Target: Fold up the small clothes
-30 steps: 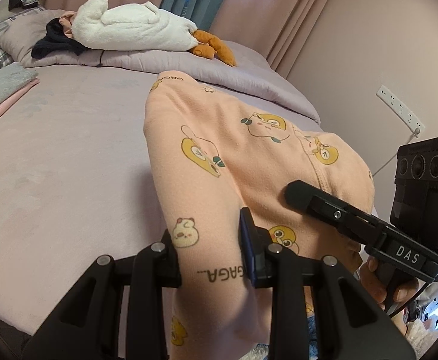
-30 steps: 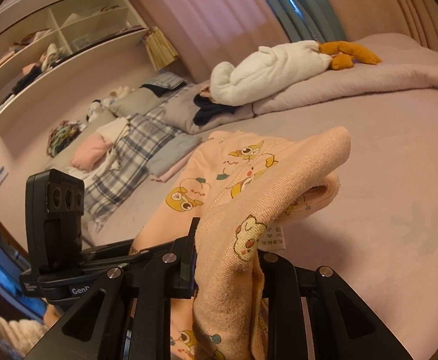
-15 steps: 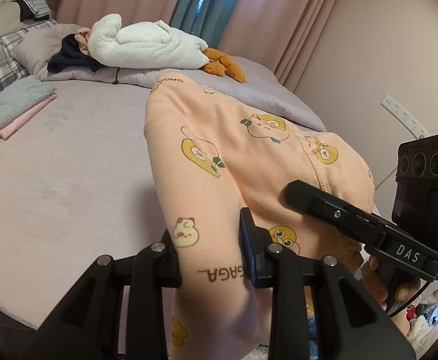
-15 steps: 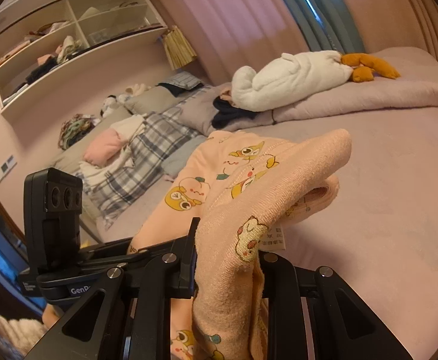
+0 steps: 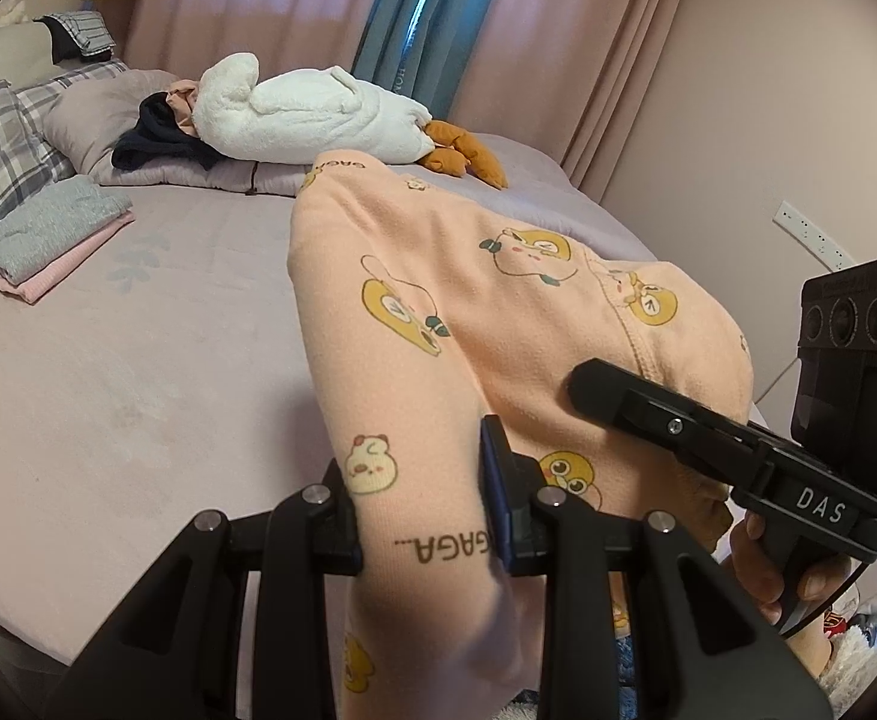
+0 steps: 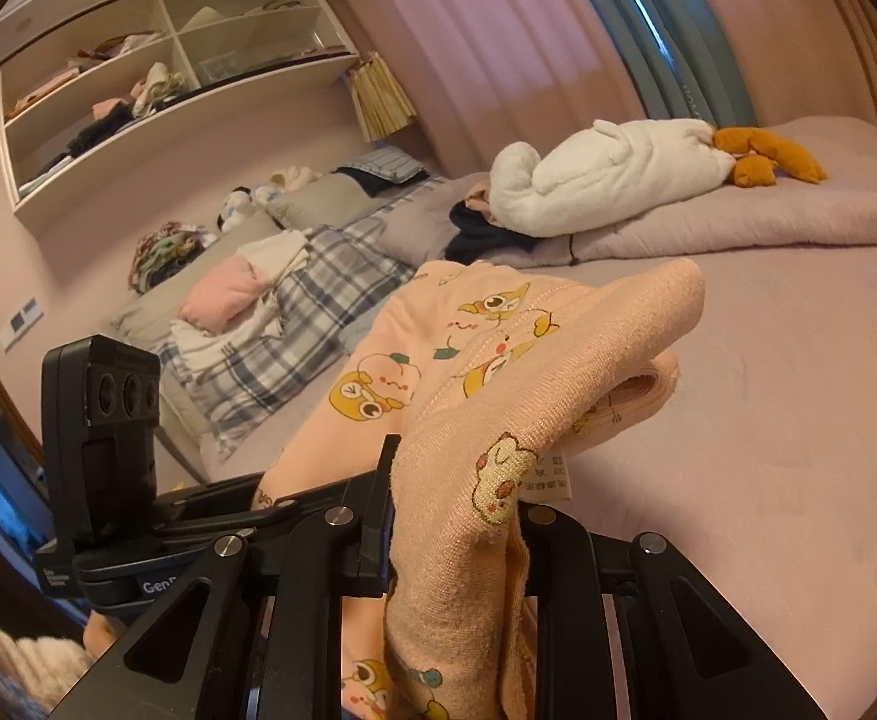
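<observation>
Shelf (image 6: 156, 96) in R view only; folded stack (image 5: 54, 237) L only.

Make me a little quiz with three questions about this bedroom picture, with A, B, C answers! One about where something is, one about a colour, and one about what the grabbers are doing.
1. Where does the white plush toy lie?
A. on the quilt at the far side of the bed
B. on the floor
C. in the wall shelf

2. What colour is the printed garment?
A. green
B. peach
C. black

3. What are the left gripper and right gripper doing?
A. both hang open and empty
B. only one holds cloth
C. both are shut on the garment

Answers:
1 A, it rests on the rolled quilt.
2 B, peach with cartoon prints.
3 C, cloth is pinched between each pair of fingers.
</observation>
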A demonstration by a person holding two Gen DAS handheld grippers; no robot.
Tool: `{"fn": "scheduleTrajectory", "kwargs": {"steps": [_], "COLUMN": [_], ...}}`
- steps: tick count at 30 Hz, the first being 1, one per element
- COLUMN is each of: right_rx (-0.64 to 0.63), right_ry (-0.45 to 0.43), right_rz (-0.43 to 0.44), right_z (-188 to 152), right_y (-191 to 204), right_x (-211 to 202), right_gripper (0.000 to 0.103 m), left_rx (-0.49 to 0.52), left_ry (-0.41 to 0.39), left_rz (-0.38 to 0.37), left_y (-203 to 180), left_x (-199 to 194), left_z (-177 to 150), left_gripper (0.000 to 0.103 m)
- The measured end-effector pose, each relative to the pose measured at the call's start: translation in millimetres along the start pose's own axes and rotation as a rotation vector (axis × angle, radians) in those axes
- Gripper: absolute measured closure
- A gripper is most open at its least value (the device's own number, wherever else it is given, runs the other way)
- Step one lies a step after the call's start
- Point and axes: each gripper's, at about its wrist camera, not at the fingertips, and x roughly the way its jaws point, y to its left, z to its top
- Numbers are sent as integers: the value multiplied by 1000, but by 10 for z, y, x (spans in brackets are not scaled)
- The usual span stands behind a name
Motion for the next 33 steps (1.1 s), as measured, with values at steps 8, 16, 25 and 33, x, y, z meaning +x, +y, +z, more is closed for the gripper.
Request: {"fn": "scheduleTrajectory", "kwargs": {"steps": [8, 16, 25, 33], "right_rx": [6, 7, 17, 36], "right_ry": [22, 34, 41, 53], "right_rz": [-17, -32, -46, -62], "right_z": [-18, 13, 23, 16], "right_y": [-6, 30, 36, 29], "right_x": [119, 255, 395, 544], "right_gripper": [79, 79, 79, 79], "left_rx": [-12, -13, -17, -23], "left_ry": [21, 27, 40, 59], "left_rz": [7, 18, 34, 42], "left_y": [90, 148, 253, 356], "left_x": [135, 255, 413, 612], "left_z": [19, 78, 154, 225], "left_gripper": [73, 73, 73, 73]}}
